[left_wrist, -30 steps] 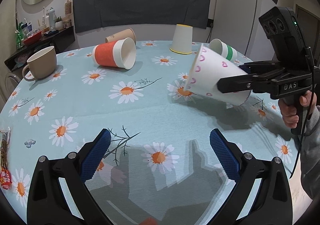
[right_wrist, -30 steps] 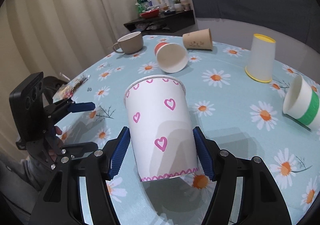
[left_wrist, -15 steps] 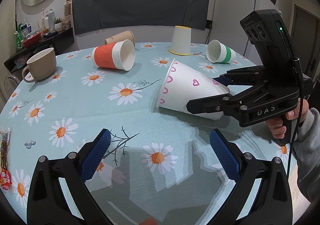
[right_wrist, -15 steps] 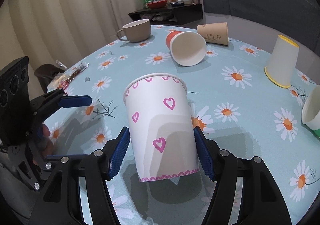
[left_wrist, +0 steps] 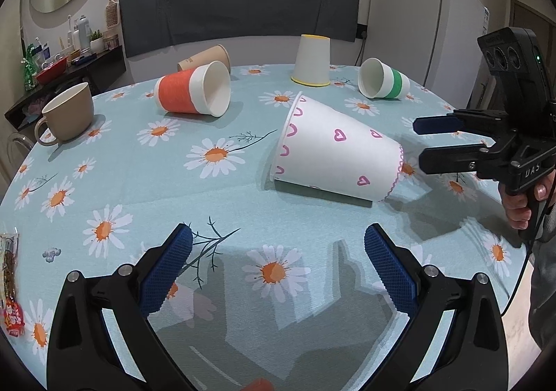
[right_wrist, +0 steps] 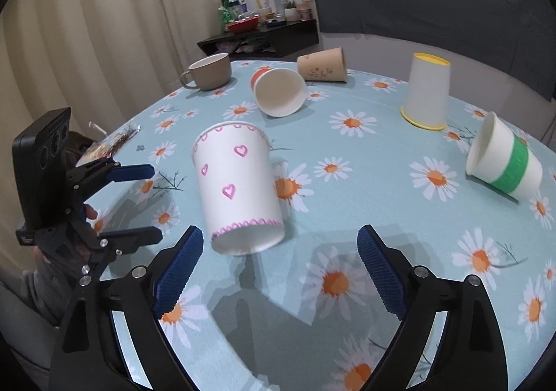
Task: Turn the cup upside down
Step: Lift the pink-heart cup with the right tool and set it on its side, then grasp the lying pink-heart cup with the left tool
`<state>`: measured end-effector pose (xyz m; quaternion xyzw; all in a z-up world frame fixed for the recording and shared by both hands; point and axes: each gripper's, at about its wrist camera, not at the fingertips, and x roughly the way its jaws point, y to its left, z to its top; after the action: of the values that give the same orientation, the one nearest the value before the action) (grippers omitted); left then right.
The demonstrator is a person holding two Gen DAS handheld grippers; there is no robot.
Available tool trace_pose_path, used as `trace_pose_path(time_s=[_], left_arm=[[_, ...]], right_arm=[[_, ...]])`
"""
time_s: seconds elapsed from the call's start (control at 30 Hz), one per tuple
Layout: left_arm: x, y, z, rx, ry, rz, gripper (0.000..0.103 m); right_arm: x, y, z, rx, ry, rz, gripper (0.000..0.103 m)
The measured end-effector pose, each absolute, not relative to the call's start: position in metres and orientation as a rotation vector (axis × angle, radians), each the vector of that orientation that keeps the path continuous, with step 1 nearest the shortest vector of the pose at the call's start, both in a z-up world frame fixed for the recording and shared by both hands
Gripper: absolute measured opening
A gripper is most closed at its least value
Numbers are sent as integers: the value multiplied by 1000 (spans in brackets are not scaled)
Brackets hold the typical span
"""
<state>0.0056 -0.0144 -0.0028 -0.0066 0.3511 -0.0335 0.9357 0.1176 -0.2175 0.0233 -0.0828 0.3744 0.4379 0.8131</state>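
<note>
A white paper cup with pink hearts [left_wrist: 333, 154] lies on its side on the daisy tablecloth, mouth toward the left, base toward the right. In the right wrist view the cup [right_wrist: 239, 189] lies just ahead of my right gripper [right_wrist: 278, 262], which is open and empty, apart from the cup. That gripper [left_wrist: 417, 140] shows at the right in the left wrist view, just past the cup's base. My left gripper [left_wrist: 278, 262] is open and empty, hovering above the table near its front edge; it also shows in the right wrist view [right_wrist: 139, 203].
An orange cup [left_wrist: 193, 94], a brown cup [left_wrist: 205, 59] and a green-banded cup [left_wrist: 382, 80] lie on their sides. A yellow-rimmed cup [left_wrist: 311, 60] stands upside down. A beige mug [left_wrist: 67, 116] stands at the left. A snack packet [left_wrist: 10, 286] lies at the left table edge.
My right gripper lowered the heart cup to the table, opened and let it go, then drew back to the right. The cup now lies on its side. My left gripper stayed still.
</note>
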Motion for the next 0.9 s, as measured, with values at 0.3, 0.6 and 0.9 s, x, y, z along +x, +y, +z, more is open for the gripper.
trace_pose_path(time_s=[0.3,0.6,0.9], left_arm=[[19,-27,29,145,738,-154,97],[55,-38,44,397,925,-260,97],[92,-61,45,714,1035,-367,97]], right_arm=[[99,-264,6,-87,864,829,90],[95,-273,-1,-27,894,817,91],[94,-268,-2,12,905,816,91]])
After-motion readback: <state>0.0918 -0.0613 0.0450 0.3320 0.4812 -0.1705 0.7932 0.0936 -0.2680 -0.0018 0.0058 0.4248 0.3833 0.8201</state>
